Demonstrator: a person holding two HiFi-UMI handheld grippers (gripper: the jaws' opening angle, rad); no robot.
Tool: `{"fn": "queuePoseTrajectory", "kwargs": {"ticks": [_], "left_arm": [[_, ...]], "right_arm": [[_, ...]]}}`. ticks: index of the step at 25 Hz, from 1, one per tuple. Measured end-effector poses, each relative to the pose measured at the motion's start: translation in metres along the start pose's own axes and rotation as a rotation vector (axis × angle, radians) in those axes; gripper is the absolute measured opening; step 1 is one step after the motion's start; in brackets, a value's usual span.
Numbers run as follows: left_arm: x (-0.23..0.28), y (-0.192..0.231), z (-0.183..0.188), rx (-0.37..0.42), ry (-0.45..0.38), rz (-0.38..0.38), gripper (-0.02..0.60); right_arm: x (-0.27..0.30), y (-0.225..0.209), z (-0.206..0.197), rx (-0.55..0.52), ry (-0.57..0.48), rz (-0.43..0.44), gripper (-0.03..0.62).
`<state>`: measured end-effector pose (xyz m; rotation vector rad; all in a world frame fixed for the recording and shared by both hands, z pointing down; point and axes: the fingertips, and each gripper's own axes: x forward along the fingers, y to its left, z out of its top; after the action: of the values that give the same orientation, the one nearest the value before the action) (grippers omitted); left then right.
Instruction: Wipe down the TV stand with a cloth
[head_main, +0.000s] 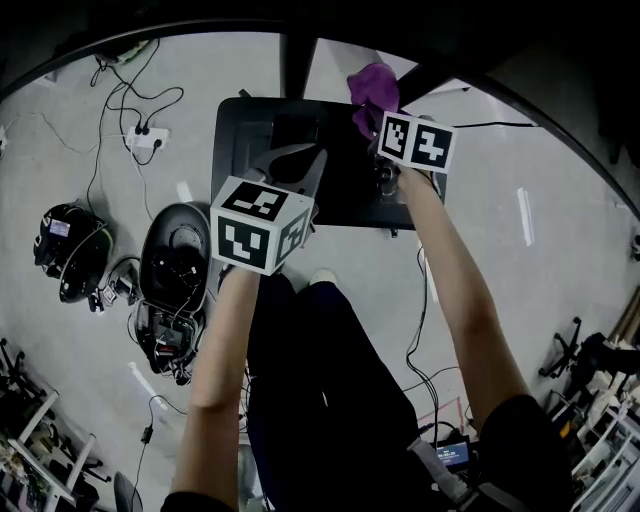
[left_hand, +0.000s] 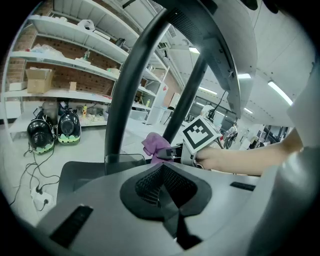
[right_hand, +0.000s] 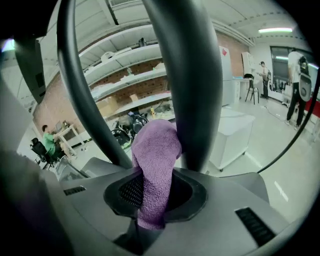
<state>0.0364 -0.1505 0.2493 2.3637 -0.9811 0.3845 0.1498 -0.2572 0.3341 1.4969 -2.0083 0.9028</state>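
The TV stand's black base (head_main: 250, 130) lies on the grey floor in front of me, and two dark poles (head_main: 297, 60) rise from it. My right gripper (head_main: 372, 122) is shut on a purple cloth (head_main: 373, 88). The cloth (right_hand: 156, 165) presses against the thick pole (right_hand: 192, 85), just above the base. My left gripper (head_main: 314, 162) hovers over the middle of the base with its jaws shut on nothing. In the left gripper view, the left gripper (left_hand: 161, 166) points at a pole (left_hand: 132, 85), and the cloth (left_hand: 156, 145) and right gripper show beyond it.
Cables and a power strip (head_main: 145, 140) lie on the floor to the left, near black helmets (head_main: 70, 250) and an open black case (head_main: 175, 270). Shelving (left_hand: 60, 60) lines the far wall. A white cabinet (right_hand: 235, 135) stands behind the stand, and a seated person (right_hand: 50, 142) is far off.
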Motion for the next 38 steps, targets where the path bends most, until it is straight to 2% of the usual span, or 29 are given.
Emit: {"fn": "queuePoseTrajectory", "kwargs": {"ticks": [3,9,16,22,28,32,38], "left_arm": [[0.002,-0.004,-0.003,0.005,0.005,-0.003,0.005],[0.002,-0.020,-0.005,0.015,0.009,-0.020,0.005],[0.003,-0.047,0.010,0.044,-0.006,-0.054,0.005],[0.005,-0.065,0.029,0.079,-0.024,-0.078,0.005],[0.015,-0.079,0.038,0.096,-0.026,-0.099,0.005],[0.020,-0.082,0.038,0.098,-0.021,-0.106,0.005],[0.024,-0.077,0.029,0.090,-0.003,-0.097,0.005]], "right_arm": [[-0.011,0.004,0.000,-0.058,-0.020,0.000,0.091],[-0.045,0.017,0.010,-0.107,-0.094,0.033,0.092],[-0.101,0.026,0.033,-0.149,-0.202,0.029,0.091],[-0.163,0.019,0.072,-0.165,-0.349,-0.023,0.091],[-0.210,-0.001,0.107,-0.201,-0.488,-0.126,0.092],[-0.216,-0.003,0.124,-0.234,-0.535,-0.159,0.091],[-0.193,-0.003,0.123,-0.231,-0.505,-0.153,0.092]]}}
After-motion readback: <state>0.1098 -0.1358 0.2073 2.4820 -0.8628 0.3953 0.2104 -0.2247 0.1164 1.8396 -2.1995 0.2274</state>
